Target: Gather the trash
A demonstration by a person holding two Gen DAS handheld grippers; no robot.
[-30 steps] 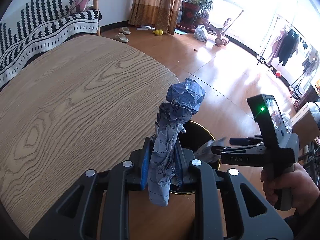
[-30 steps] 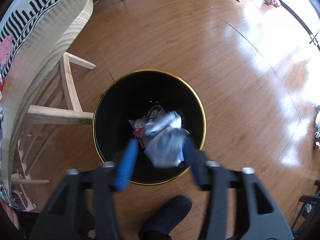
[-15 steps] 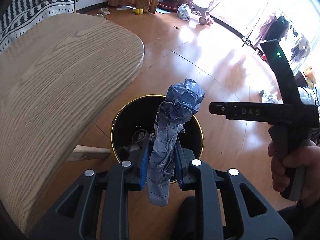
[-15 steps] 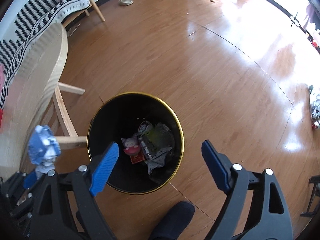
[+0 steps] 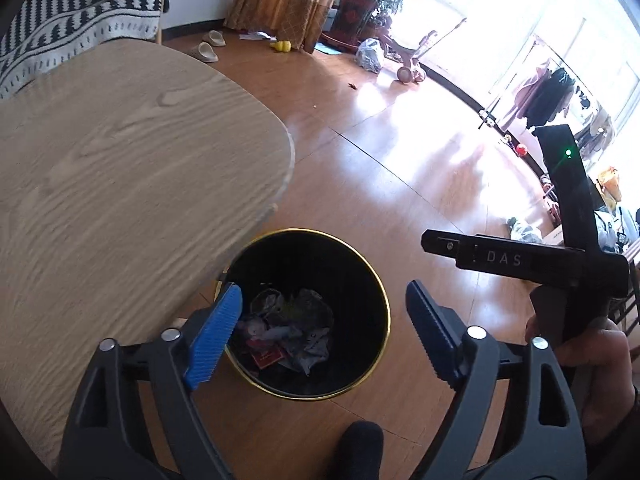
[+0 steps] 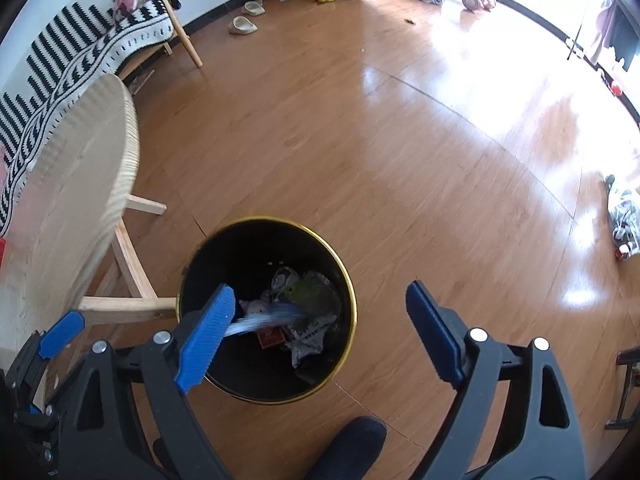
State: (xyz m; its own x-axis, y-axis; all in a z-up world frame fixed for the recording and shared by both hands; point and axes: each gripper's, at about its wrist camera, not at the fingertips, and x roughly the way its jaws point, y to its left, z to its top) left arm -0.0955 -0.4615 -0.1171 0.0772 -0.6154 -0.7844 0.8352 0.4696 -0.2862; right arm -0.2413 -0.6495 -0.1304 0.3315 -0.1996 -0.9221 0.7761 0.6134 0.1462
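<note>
Moved: left gripper [image 5: 324, 328] jaws have just been opening; the crumpled blue-grey paper clamped between them a second ago is released, nothing is held between the pads now.
Right gripper [image 6: 320, 332]: jaws have also been opening further; they are spread wide, nothing is pressed between them.
Blue-grey paper [image 6: 264, 320]: seen as a blurred streak inside the bin's mouth, just past the right gripper's left pad, over the other rubbish.
Trash bin [image 5: 378, 364]: black with a gold rim, set on the wooden floor [image 6: 400, 140] just beside the table's near edge, part of the rim tucked under it; both grippers are pointed down over its opening.
Bin contents [image 5: 296, 328]: crumpled grey wrappers, a red packet and a small pink item are piled at the bottom.
Table [image 5: 120, 184]: light wood top.
Right hand [image 5: 592, 356]: wrapped round the right gripper's handle, at the right edge of the left view.
Dark shoe [image 6: 352, 448]: on the floor near the bin.
</note>
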